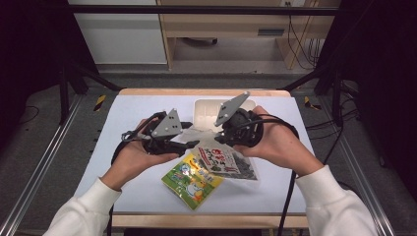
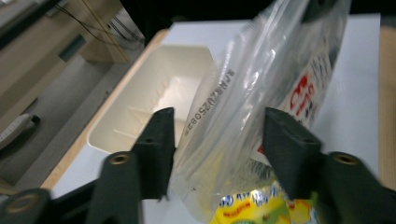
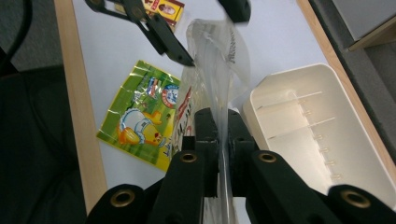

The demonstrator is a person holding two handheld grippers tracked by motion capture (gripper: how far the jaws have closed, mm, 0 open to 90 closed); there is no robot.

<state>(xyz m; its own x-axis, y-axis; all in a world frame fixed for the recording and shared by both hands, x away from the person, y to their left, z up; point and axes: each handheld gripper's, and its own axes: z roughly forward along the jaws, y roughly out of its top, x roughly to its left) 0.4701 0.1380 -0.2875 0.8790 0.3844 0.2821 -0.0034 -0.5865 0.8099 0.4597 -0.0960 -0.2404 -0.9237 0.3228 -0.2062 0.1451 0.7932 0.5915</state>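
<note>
Right gripper (image 3: pixel 223 140) clamps the clear bag (image 3: pixel 219 60) by its edge, above the table (image 1: pixel 137 108) | left gripper (image 2: pixel 217 140) – jaws parted either side of the bag, not pressing | bag's printed code blurred – partly "25082" | green packet (image 1: pixel 193 180) lies below | white tray (image 3: pixel 317 135) beside

A line of dark stamped characters runs along the sealed edge of the clear plastic bag (image 2: pixel 243 107) at mid-frame in the left gripper view; it looks like "RU25082", but blur leaves the reading unsure. Large red characters stand on the bag's white label (image 2: pixel 303 93) at the right, unreadable. The print on the yellow-green packet (image 3: pixel 140 119) is too small to read.
</note>
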